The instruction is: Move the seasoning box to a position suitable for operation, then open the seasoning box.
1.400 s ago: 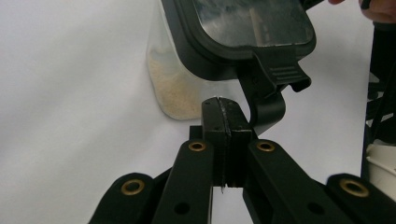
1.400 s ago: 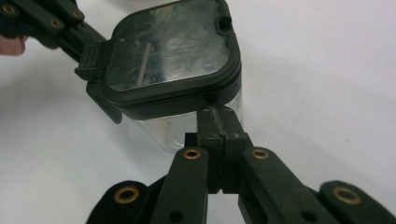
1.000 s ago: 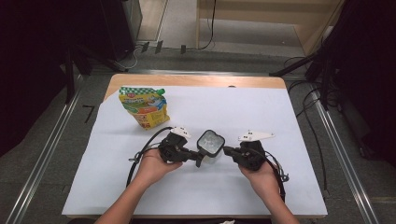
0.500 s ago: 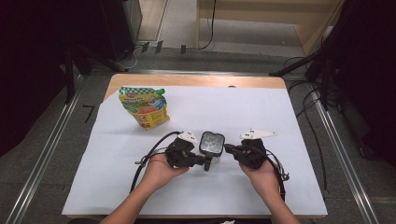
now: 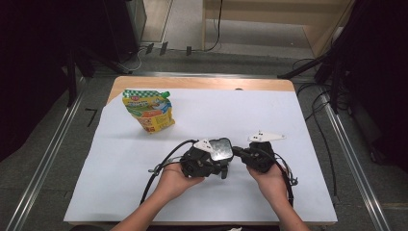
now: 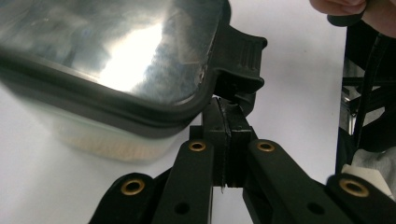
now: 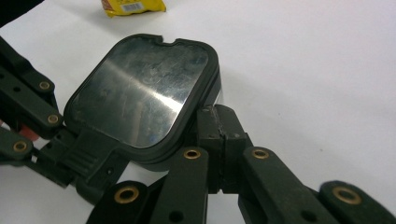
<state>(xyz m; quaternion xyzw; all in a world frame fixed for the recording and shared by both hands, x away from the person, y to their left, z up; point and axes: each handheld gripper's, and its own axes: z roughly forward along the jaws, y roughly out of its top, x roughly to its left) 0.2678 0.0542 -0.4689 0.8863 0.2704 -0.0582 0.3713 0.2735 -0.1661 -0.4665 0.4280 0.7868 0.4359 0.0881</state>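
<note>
A small clear box with a mirror-like metal lid (image 5: 221, 149) in a black rim lies on the white sheet (image 5: 240, 110) between my two grippers. My left gripper (image 5: 224, 164) reaches it from the left. In the left gripper view that gripper (image 6: 224, 114) is shut, its tips just under the lid's black latch tab (image 6: 240, 60). My right gripper (image 5: 236, 152) comes from the right. It (image 7: 217, 116) is shut too, with its tips against the box's side below the lid (image 7: 140, 93). The tab (image 7: 86, 156) points toward the left gripper's black links (image 7: 28, 116).
A yellow and green snack pouch (image 5: 149, 111) lies at the back left of the sheet, well away from the box. Black cables (image 5: 159, 173) trail from both grippers toward the near edge. The wooden table edge (image 5: 202, 83) runs along the back.
My left gripper has moved right, up to the box, and its tips now sit under the latch tab. The right gripper and the box have stayed nearly still.
</note>
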